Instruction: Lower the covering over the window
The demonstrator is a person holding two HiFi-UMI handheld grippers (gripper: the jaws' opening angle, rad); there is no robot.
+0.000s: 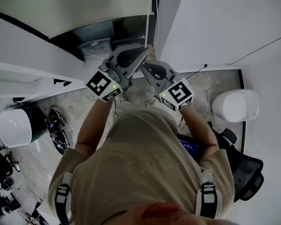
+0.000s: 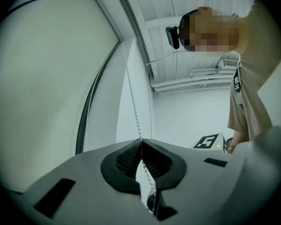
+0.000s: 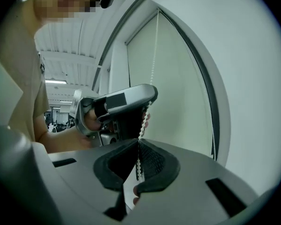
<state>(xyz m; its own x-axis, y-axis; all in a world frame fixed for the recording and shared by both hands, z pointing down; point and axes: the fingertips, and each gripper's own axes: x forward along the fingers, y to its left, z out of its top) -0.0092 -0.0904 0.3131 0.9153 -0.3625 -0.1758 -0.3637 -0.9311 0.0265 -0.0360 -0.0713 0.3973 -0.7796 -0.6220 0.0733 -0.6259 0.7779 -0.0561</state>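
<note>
A pale roller blind (image 1: 70,3) covers the upper part of the window, with dark glass (image 1: 98,32) below its bottom edge. Its white bead chain (image 1: 146,32) hangs at the window's right side. My left gripper (image 1: 144,53) is shut on the chain, higher up. Just beneath it my right gripper (image 1: 142,65) is shut on the same chain. In the left gripper view the chain (image 2: 132,97) runs up from the closed left gripper (image 2: 141,140) beside the blind (image 2: 47,78). In the right gripper view the chain (image 3: 153,64) passes through the shut right gripper (image 3: 139,142), with the left gripper (image 3: 126,102) right above.
A white wall (image 1: 215,22) stands close on the right of the chain. On the floor below are a white rounded bin (image 1: 236,104), a black office chair (image 1: 246,172) at the right, and a white round object (image 1: 14,125) at the left. A white sill (image 1: 18,55) runs under the window.
</note>
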